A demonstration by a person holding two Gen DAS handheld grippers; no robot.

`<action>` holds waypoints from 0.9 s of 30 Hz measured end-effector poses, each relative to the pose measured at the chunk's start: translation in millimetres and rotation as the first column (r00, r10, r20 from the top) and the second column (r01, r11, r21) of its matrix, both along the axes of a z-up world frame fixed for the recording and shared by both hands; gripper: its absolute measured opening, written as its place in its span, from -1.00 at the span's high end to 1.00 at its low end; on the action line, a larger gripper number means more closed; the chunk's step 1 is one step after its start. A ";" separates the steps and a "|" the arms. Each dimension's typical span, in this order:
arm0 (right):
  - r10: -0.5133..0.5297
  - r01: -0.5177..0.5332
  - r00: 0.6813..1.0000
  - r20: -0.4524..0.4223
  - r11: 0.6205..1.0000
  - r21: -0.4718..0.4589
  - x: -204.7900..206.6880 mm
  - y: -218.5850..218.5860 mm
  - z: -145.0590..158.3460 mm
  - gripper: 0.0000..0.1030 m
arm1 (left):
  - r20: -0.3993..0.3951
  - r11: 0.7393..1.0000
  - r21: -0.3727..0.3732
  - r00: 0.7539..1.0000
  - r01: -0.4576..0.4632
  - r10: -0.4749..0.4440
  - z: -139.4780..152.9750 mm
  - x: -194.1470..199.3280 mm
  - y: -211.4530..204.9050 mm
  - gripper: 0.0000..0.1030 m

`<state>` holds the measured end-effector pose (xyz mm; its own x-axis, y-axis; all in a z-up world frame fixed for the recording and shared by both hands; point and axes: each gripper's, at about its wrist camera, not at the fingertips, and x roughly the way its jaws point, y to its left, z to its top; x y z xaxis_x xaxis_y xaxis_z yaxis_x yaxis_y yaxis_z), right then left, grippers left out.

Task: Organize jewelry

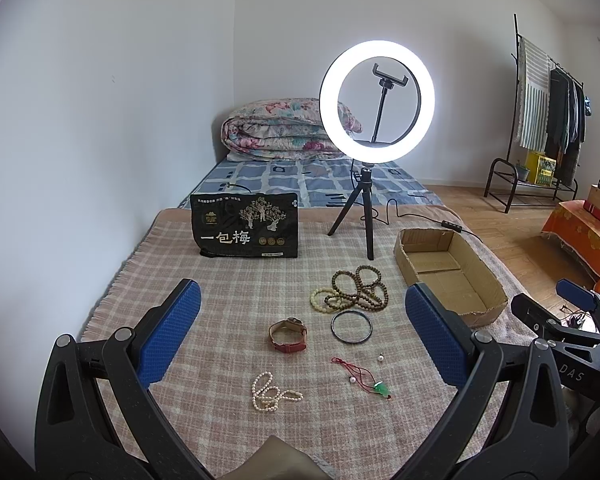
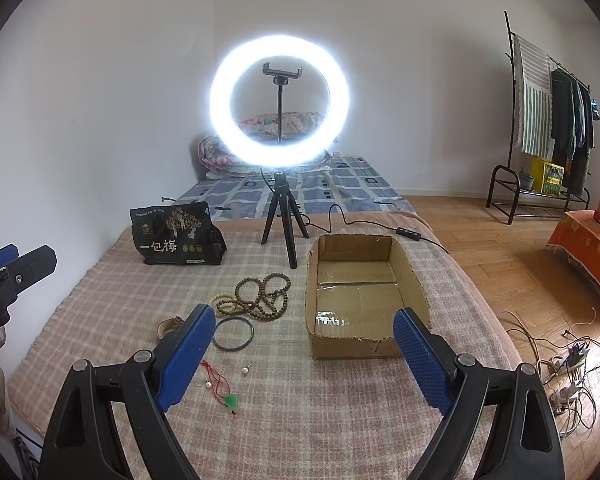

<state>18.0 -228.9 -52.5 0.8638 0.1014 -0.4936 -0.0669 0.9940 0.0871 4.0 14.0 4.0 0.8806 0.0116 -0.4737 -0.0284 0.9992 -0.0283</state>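
Only the left wrist view shows the knobbly pearl necklace (image 1: 269,393) and whole red-strap watch (image 1: 287,334). Both tools, left tool (image 1: 300,332) and right tool (image 2: 305,354), spread wide, holding nothing. Beaded bracelets (image 1: 350,290), smooth dark bangle (image 1: 351,326), jade pendant (image 1: 381,389) lie on plaid blanket (image 1: 236,280) beside open cardboard box (image 2: 414,276).

Jewelry count on the plaid blanket

One watch (image 1: 287,335), one bangle (image 1: 351,326), one pearl strand (image 1: 271,393), one red-corded green pendant (image 1: 381,389), two loose pearl pieces (image 1: 379,357), one tangle of bead bracelets (image 1: 350,289), one cardboard box (image 1: 449,275).
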 end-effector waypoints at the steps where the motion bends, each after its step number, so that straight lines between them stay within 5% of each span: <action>1: 0.000 0.000 1.000 0.000 1.000 -0.001 0.2 0.4 0.6 -0.79 | 0.000 1.000 0.000 1.000 0.000 0.000 -0.1 -0.4 -0.7 -1.00; 27: 0.007 -0.007 1.000 -0.012 1.000 -0.001 1.9 2.3 0.1 -0.79 | 0.001 1.000 0.002 1.000 -0.001 0.001 -0.7 -1.1 -1.2 -1.00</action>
